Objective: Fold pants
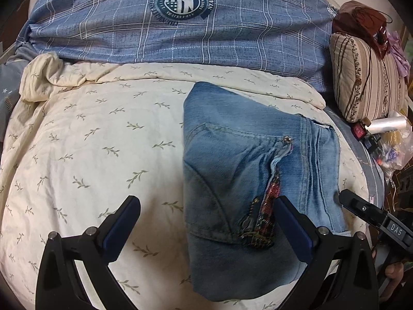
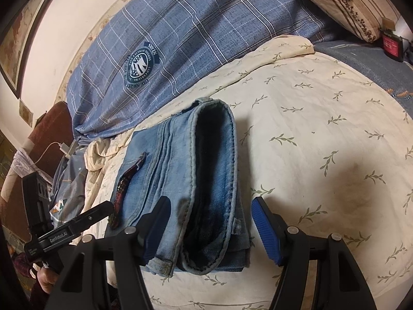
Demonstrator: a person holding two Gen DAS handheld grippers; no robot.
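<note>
Faded denim pants [image 1: 247,170] folded compact on cream quilt [image 1: 90,142], both grippers' fingers [image 1: 124,222] spread, empty

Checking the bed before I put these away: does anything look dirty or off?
Yes: a brownish stain marks the cream leaf-print quilt beside the folded blue denim jeans.

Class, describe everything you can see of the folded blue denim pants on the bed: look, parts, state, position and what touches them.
The folded blue denim pants are faded, washed denim, stacked in several layers into a compact bundle. A stitched pocket seam, a metal rivet and a red patterned trim show on top; the right wrist view shows a dark opening edged by hems. They lie flat on the cream leaf-print quilt. The open left gripper and open right gripper frame them without gripping.
</note>
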